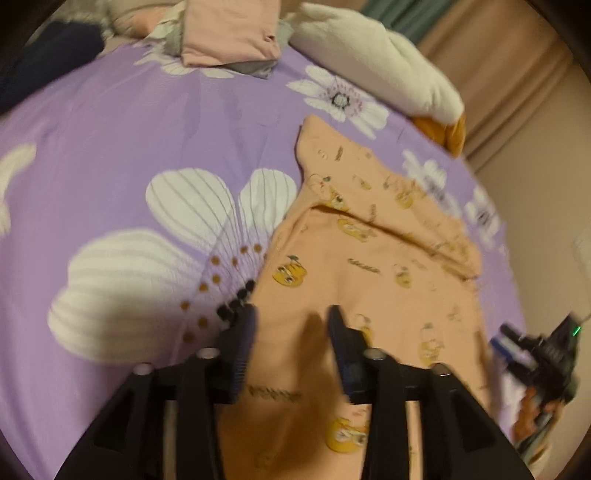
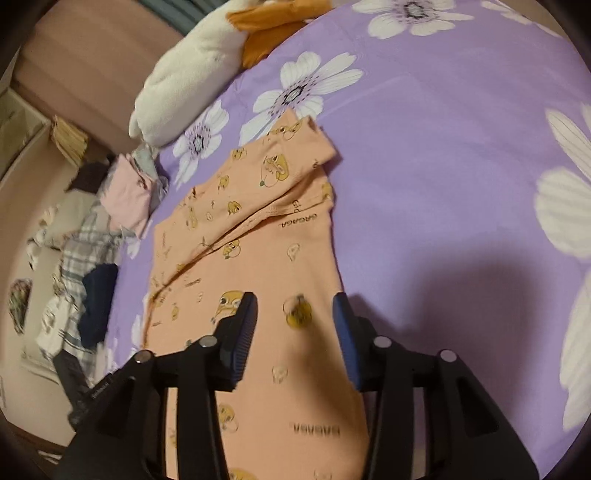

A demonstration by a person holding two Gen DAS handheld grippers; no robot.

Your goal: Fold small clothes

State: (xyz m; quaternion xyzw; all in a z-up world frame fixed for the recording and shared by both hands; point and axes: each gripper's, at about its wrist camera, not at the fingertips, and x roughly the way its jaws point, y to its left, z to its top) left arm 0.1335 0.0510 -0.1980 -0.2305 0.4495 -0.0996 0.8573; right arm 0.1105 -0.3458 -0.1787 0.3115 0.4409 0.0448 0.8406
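A purple bedsheet printed with big white flowers serves as the folding surface. On it lies the peach duck-print garment, flattened, with one sleeve folded across its far part, probably to narrow it for the next fold. A folded pink garment is set aside at the far edge. The left gripper and right gripper hover over the garment's near part, fingers spread, pinching nothing.
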